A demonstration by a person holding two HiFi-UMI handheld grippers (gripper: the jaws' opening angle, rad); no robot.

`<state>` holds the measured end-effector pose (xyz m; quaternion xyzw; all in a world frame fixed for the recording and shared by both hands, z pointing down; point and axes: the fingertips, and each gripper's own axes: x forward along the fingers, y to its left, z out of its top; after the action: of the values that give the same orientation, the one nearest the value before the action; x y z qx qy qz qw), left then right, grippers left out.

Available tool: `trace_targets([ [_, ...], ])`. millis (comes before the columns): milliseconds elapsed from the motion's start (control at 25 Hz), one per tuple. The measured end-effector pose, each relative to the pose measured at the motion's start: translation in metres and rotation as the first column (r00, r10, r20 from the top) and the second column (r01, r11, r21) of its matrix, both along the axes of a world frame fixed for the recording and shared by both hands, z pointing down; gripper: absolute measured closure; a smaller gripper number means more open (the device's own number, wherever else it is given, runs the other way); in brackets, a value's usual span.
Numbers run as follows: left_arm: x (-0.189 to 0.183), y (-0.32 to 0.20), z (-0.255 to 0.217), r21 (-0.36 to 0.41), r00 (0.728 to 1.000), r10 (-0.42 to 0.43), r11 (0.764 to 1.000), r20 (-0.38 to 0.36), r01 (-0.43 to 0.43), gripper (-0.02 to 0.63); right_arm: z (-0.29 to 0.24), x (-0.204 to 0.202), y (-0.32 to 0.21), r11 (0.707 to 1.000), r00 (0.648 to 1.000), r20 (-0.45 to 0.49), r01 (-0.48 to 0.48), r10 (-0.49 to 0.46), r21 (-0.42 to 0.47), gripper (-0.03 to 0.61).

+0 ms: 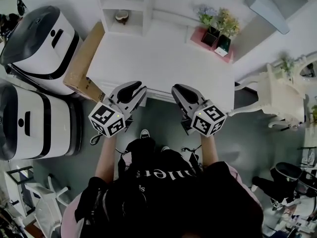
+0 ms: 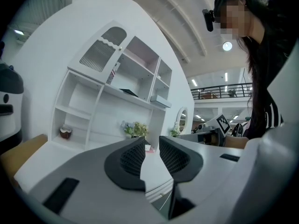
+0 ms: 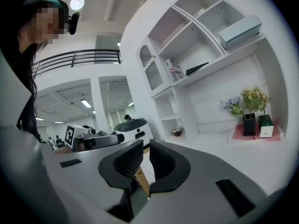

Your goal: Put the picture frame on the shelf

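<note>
A dark flat thing, perhaps the picture frame (image 2: pixel 127 92) (image 3: pixel 196 69), lies tilted on a middle board of the white shelf unit (image 2: pixel 106 90) (image 1: pixel 124 4) at the back of the white desk (image 1: pixel 158 58). Both grippers hover side by side over the desk's near edge and point at the shelf. My left gripper (image 1: pixel 136 87) (image 2: pixel 152 146) has a narrow gap between its pads and holds nothing. My right gripper (image 1: pixel 179 89) (image 3: pixel 146 148) shows an even slimmer gap, also with nothing in it. Both are well short of the shelf.
Potted flowers (image 1: pixel 218 31) on a pink mat stand at the desk's back right. A small brown bowl (image 1: pixel 122 17) sits in a low shelf compartment. A cardboard box (image 1: pixel 84 63) and two white machines (image 1: pixel 42 46) stand left of the desk, a white chair (image 1: pixel 277 95) right.
</note>
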<state>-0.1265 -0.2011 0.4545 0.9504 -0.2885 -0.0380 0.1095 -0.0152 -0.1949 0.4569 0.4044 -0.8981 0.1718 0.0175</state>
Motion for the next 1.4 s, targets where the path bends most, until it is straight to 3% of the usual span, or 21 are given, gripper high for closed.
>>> trace_targets([
  [480,0.067,0.099,0.000,-0.015,1.000,0.003,1.000,0.024,-0.003,0.551,-0.006,0.041,0.093,0.999,0.999,0.007,0.047,-0.047,0.022,0.506],
  [880,0.102,0.182,0.011,-0.038,0.999,-0.015,0.999,0.036,0.016,0.560,0.003,0.066,0.169,0.995,0.994,0.051,0.100,-0.100,0.006,0.506],
  [1400,0.120,0.222,0.008,-0.026,0.999,-0.028,0.999,0.040,0.029,0.560,0.002,0.079,0.205,0.991,0.989,0.058,0.133,-0.134,0.024,0.506],
])
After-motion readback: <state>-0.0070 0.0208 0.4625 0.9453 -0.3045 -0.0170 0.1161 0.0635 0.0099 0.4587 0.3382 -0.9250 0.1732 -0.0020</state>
